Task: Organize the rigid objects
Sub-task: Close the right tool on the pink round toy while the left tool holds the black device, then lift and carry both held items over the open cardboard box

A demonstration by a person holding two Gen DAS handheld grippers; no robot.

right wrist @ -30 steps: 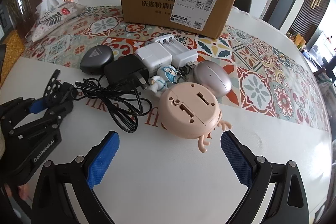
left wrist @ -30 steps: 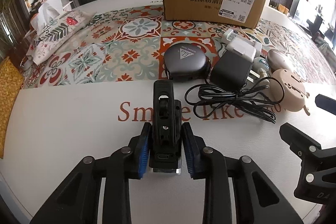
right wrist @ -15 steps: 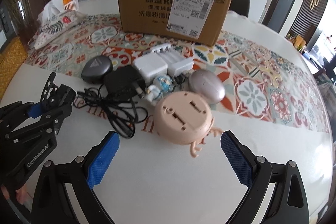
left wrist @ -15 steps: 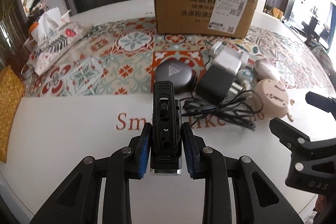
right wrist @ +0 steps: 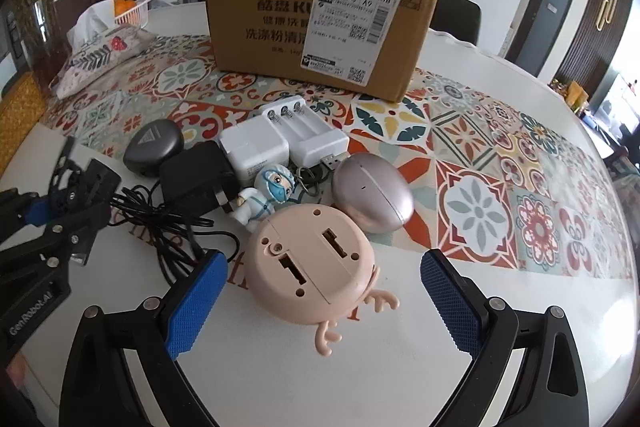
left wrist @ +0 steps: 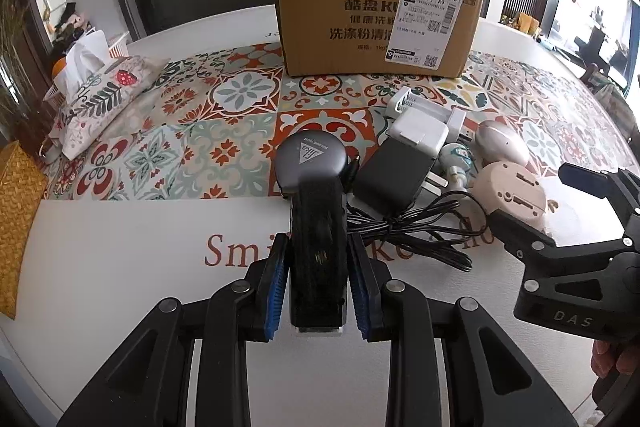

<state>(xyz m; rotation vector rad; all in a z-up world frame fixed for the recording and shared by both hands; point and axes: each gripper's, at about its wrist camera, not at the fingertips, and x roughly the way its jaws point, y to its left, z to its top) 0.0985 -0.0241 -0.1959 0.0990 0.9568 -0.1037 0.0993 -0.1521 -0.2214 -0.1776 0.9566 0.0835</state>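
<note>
surface (left wrist: 120, 267): white, patterned tile runner across mid-frame | cardboard box (left wrist: 376, 19) top centre | your left gripper (left wrist: 318, 291) jaws clamp black clip (left wrist: 318, 247), lower centre | right gripper (right wrist: 320, 311) jaws wide apart around pink round device (right wrist: 312, 263) | dark doors behind

A round white table (right wrist: 400, 367) wears a bright patterned cloth (right wrist: 472, 163) across its middle. At ten o'clock lies a soft flowery tissue pouch (left wrist: 100, 99). Behind it sits a white basket (right wrist: 134, 13) holding something orange.
</note>
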